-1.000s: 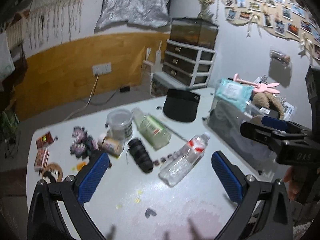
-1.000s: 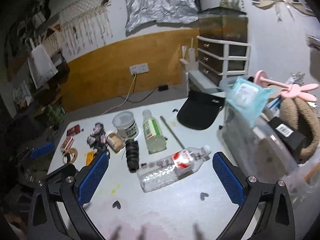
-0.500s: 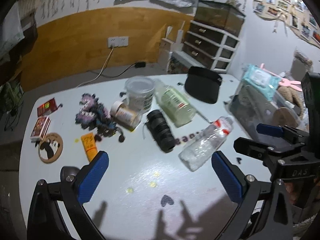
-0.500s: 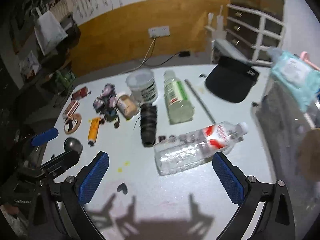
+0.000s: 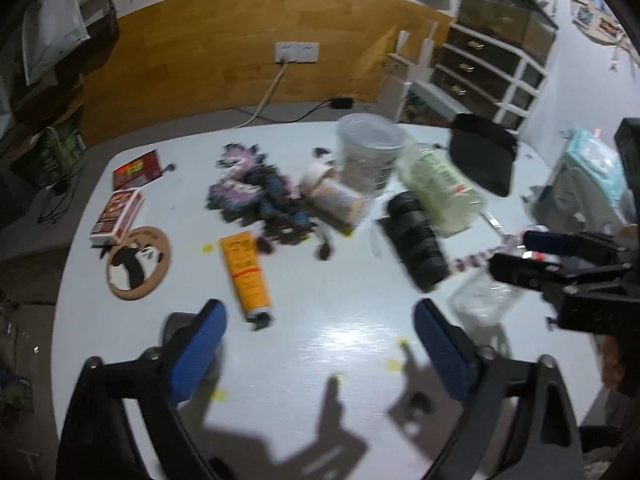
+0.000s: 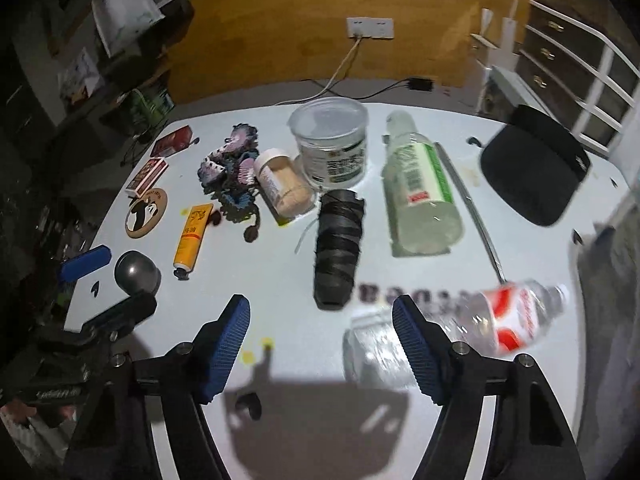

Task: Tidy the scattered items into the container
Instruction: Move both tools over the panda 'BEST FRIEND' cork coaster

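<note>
Both tongs stand apart and are closing, nothing clamped. Orange tube (image 5: 246, 270) lies just ahead of left gripper (image 5: 320, 344). Clear water bottle (image 6: 472, 328) lies beside right gripper (image 6: 320, 340), behind its right finger.

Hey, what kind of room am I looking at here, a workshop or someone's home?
Most likely a room in someone's home. A white table is cluttered with household bits, a plastic drawer unit stands by the wood-panelled wall, and photos are pinned on the wall at the right.

Both grippers, left gripper (image 5: 320, 344) and right gripper (image 6: 320, 340), have dropped toward the table (image 5: 340, 320), fingers closing on nothing.
</note>
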`<action>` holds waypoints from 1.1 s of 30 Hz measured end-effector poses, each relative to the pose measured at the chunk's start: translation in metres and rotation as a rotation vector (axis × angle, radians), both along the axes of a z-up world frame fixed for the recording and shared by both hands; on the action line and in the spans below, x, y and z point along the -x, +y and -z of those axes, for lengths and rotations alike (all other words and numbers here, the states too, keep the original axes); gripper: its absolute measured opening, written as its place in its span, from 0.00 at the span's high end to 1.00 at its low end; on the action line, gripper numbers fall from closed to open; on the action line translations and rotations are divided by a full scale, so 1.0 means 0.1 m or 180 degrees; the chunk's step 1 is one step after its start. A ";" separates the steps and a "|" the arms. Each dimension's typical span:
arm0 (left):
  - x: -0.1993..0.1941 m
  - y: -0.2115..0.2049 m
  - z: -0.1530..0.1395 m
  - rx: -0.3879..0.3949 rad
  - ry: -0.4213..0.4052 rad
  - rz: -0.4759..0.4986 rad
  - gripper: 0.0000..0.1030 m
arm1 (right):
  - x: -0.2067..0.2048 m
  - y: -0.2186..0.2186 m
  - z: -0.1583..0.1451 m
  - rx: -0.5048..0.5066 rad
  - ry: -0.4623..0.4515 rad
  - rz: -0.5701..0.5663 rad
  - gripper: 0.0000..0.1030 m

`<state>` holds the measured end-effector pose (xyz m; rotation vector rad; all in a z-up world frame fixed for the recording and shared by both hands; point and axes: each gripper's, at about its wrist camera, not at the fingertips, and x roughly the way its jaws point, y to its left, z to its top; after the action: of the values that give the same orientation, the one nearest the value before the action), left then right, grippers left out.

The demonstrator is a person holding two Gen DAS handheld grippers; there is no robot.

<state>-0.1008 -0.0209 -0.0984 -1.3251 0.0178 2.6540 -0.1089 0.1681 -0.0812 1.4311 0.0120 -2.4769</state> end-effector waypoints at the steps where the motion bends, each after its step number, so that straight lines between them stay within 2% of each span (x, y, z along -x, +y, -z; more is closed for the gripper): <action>1: 0.04 -0.07 0.03 0.0024 -0.0010 -0.0047 0.13 | 0.03 -0.03 0.01 -0.0007 -0.0009 -0.0022 0.28; 9: 0.53 -0.98 0.15 0.0235 -0.0050 -0.0685 0.13 | 0.21 -0.19 0.17 -0.0044 -0.0151 -0.0129 0.28; 15: 1.01 -1.59 0.45 0.0297 -0.0335 -0.1030 0.11 | 0.25 -0.20 0.29 -0.0057 -0.0286 -0.0091 0.28; 20: 1.23 -1.66 0.73 0.0448 -0.0567 -0.1008 0.11 | 0.29 -0.15 0.34 -0.0036 -0.0357 0.0007 0.28; 23: 1.26 -1.63 0.83 0.0485 -0.0600 -0.0934 0.11 | 0.31 -0.13 0.37 -0.0027 -0.0386 0.0043 0.28; 25: 1.28 -1.63 0.86 0.0483 -0.0586 -0.0938 0.06 | 0.31 -0.13 0.39 -0.0025 -0.0409 0.0062 0.28; 29: 1.33 -1.65 0.92 0.0337 -0.0646 -0.0971 0.05 | 0.33 -0.14 0.43 -0.0004 -0.0462 0.0067 0.28; 33: 1.37 -1.63 0.98 0.0366 -0.0691 -0.0939 0.01 | 0.34 -0.19 0.45 -0.0007 -0.0489 0.0018 0.28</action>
<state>-0.2380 -0.1839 -0.1959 -1.7720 -0.0587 2.7604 -0.1426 0.1493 -0.1265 1.6201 -0.0205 -2.3651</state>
